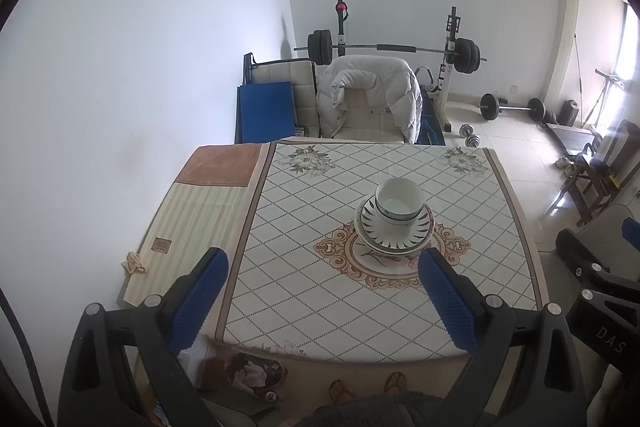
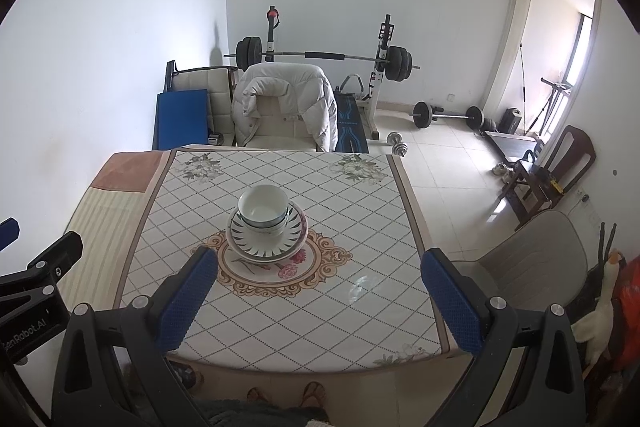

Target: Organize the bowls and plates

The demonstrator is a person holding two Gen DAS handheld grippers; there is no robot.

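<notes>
A stack of white bowls (image 1: 399, 202) (image 2: 263, 207) sits on a stack of plates (image 1: 394, 231) (image 2: 267, 239); the top plate has a dark leaf-pattern rim. The stack stands on the table's central medallion. My left gripper (image 1: 324, 277) is open and empty, held above the table's near edge, well short of the stack. My right gripper (image 2: 320, 277) is open and empty, held above the near edge, to the right of the stack. Each gripper's body shows at the edge of the other's view.
The table (image 1: 304, 299) (image 2: 360, 307) has a diamond-pattern cloth, with a striped mat (image 1: 192, 223) on its left. A chair with a white jacket (image 1: 370, 95) stands at the far side. A grey chair (image 2: 532, 263) stands at the right. Weight bench and barbells stand behind.
</notes>
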